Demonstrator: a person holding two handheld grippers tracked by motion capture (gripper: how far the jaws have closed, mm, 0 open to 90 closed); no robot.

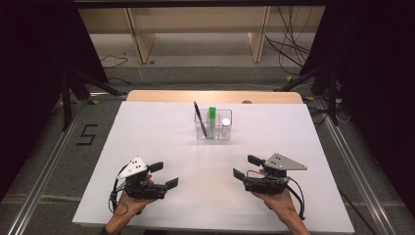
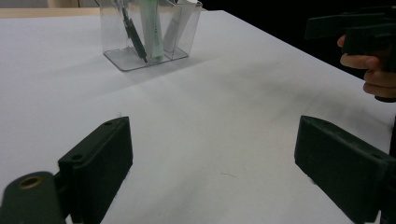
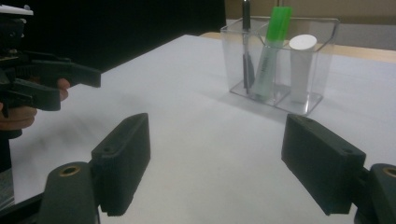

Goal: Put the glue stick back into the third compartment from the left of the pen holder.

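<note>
A clear plastic organiser (image 1: pixel 214 131) (image 2: pixel 116 32) (image 3: pixel 322 60) stands near the back middle of the white table. It holds a black pen (image 1: pixel 199 118) (image 3: pixel 246 51), a green highlighter (image 1: pixel 211 120) (image 3: pixel 272 51) and a white tube (image 1: pixel 225 125) (image 3: pixel 301 67). My left gripper (image 1: pixel 164 175) (image 2: pixel 212 172) rests low at the front left, open, nothing between its jaws. My right gripper (image 1: pixel 246 167) (image 3: pixel 217 168) sits at the front right, also open and empty. Both point inward across the table.
The white table top (image 1: pixel 210 161) spans the view, with a wooden strip (image 1: pixel 215 96) along its far edge. Dark stands and cables lie on the floor beyond. A "5" mark (image 1: pixel 87 134) is taped on the floor at left.
</note>
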